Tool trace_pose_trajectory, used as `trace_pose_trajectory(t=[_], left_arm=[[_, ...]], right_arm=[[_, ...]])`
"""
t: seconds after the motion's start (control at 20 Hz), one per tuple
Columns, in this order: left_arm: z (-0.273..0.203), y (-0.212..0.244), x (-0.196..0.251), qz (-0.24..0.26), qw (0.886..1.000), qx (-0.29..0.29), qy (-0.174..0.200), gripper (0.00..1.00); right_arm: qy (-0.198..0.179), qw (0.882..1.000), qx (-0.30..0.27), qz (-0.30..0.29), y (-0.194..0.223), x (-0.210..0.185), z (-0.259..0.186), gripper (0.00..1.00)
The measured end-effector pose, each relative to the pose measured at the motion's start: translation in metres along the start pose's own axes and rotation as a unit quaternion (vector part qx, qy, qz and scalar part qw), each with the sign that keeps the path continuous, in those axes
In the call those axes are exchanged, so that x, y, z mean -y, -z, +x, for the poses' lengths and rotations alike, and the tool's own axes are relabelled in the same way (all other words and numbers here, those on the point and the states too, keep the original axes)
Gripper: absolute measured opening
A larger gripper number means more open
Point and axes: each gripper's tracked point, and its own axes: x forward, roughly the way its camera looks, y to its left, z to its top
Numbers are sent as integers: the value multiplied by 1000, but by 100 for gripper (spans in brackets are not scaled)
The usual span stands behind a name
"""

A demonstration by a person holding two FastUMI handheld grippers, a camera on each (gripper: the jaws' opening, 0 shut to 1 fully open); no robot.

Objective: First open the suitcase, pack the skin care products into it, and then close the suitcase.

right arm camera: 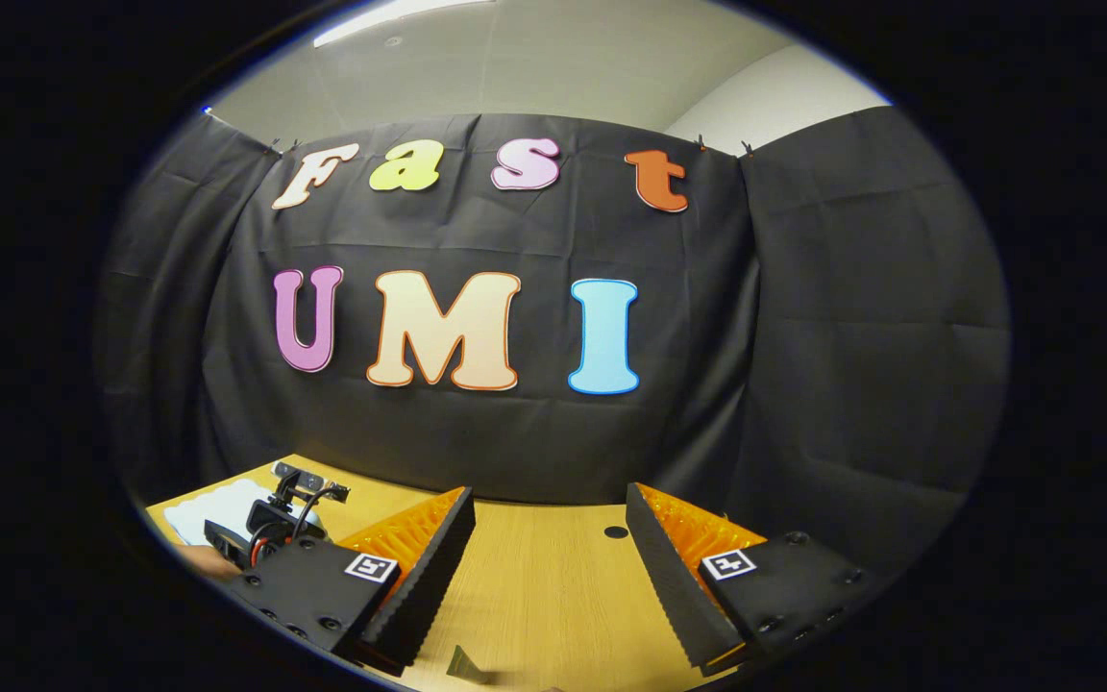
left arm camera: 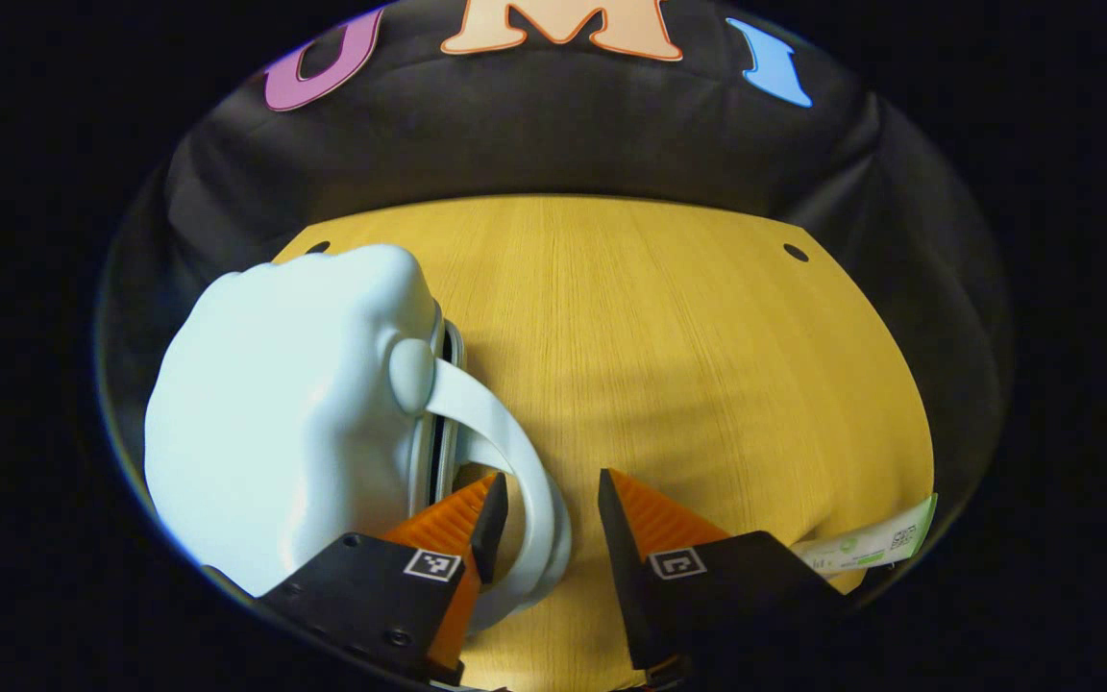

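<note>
A small pale blue hard-shell suitcase [left arm camera: 275,423] lies on the wooden table [left arm camera: 669,336] at the left of the left gripper view, its two shells meeting at a dark seam. Its curved handle [left arm camera: 515,452] arches out toward me and runs between the fingers of my left gripper [left arm camera: 551,481], close to the left finger; the gripper is open and not pressing on it. A white and green skin care pack [left arm camera: 866,546] lies at the table's near right edge. My right gripper [right arm camera: 550,495] is open with nothing in it, held above the table and facing the wall.
In the right gripper view the suitcase [right arm camera: 212,507] and the other gripper [right arm camera: 275,524] sit far off at the lower left. A small dark object [right arm camera: 465,665] lies on the table below the right fingers. The tabletop has small round holes [left arm camera: 795,253] near its back corners.
</note>
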Motion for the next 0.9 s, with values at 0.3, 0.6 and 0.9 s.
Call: trace_pose_trajectory(t=[0.3, 0.6, 0.9], left_arm=[[0, -1, -2, 3, 1000, -8, 3, 9], [-13, -12, 2, 5, 999, 9, -39, 0], [-40, -36, 3, -7, 998, 43, -52, 0]], right_arm=[[-3, 1000, 3, 4, 4, 7, -2, 99], [-30, 999, 4, 18, 12, 9, 0, 99], [-87, 996, 10, 35, 16, 4, 1, 99]])
